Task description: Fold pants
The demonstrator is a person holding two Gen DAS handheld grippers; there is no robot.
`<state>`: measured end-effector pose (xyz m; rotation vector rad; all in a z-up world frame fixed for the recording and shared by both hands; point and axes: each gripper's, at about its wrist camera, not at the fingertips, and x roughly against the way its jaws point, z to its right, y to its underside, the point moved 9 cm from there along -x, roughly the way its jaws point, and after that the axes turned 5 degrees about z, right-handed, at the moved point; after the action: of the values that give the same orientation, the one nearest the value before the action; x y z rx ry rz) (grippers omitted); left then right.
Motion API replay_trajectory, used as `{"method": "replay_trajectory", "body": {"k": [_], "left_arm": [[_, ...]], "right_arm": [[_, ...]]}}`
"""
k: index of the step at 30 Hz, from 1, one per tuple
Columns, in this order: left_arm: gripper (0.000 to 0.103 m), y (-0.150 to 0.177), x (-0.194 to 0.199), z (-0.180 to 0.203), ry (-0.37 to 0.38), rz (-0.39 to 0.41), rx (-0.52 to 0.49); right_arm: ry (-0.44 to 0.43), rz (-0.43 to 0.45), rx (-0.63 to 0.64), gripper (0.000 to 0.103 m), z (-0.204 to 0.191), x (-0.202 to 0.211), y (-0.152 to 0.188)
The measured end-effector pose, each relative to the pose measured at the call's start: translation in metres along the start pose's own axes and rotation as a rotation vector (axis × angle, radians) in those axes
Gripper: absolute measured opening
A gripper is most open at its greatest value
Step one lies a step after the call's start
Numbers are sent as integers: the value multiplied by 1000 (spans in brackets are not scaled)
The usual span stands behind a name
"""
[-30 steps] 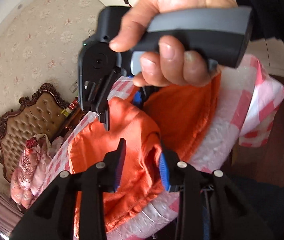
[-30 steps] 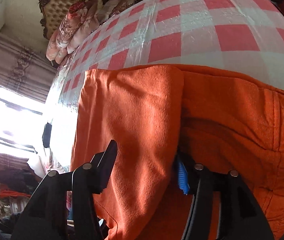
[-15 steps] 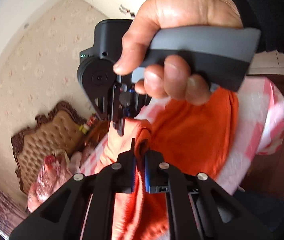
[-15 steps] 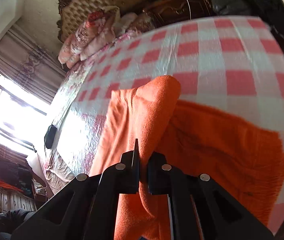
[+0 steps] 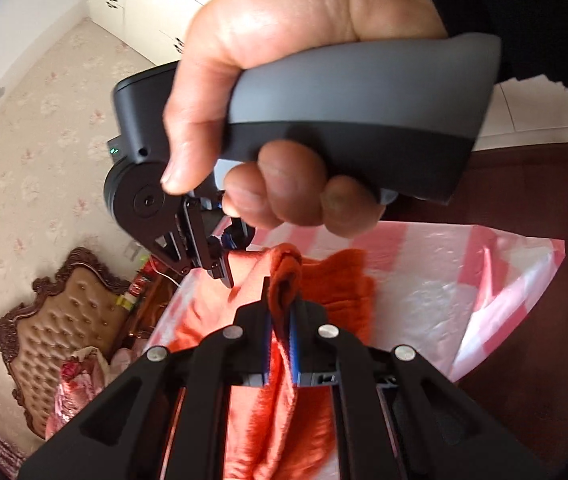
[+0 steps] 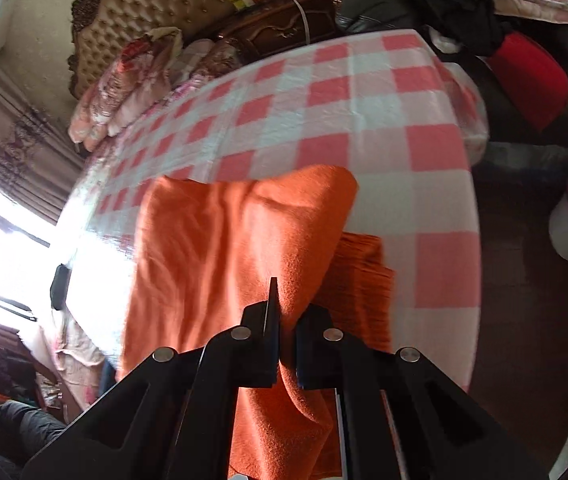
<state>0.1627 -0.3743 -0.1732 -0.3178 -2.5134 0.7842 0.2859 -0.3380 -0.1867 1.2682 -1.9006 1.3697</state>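
On the checked tablecloth (image 6: 367,92) lay the orange pants (image 6: 212,240), one edge raised. The left gripper (image 5: 282,316) and right gripper (image 6: 285,320) each clenched that edge, side by side above the cloth, evidently to carry it over as a fold.

- I see a table (image 6: 423,208) under a red-and-white checked plastic cloth (image 6: 323,92) that covers its whole top; the far edge curves round.
- From my left wrist view the cloth (image 5: 503,280) hangs off the table's corner in a loose, glossy fold over the dark wooden floor (image 5: 543,380).
- The orange pants (image 6: 212,248) lie directly on the cloth at the near side, one layer raised off the surface while a flatter part (image 6: 363,272) rests beneath, touching the checks.
- The cloth beyond the pants is bare.
- A strong glare whitens the cloth on the window side.
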Motion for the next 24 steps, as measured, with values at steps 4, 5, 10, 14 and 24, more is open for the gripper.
{"method": "replay_trajectory", "body": {"k": [4,5,10,14,24], "left_arm": [[34,4,-10,7,85,-10,59],[37,4,-4,4,106,3,92],[42,22,37,-58,141,73,355],[42,79,41,-129,-14,-15,678],[31,201,12,-131,122,-394,983]], "right_arm": [[74,34,63,17,10,-9,12],[95,66,73,18,11,-5,13],[404,299,80,54,31,50,10],[399,449,149,57,-9,78,27],[512,318,237,74,-23,7,88]]}}
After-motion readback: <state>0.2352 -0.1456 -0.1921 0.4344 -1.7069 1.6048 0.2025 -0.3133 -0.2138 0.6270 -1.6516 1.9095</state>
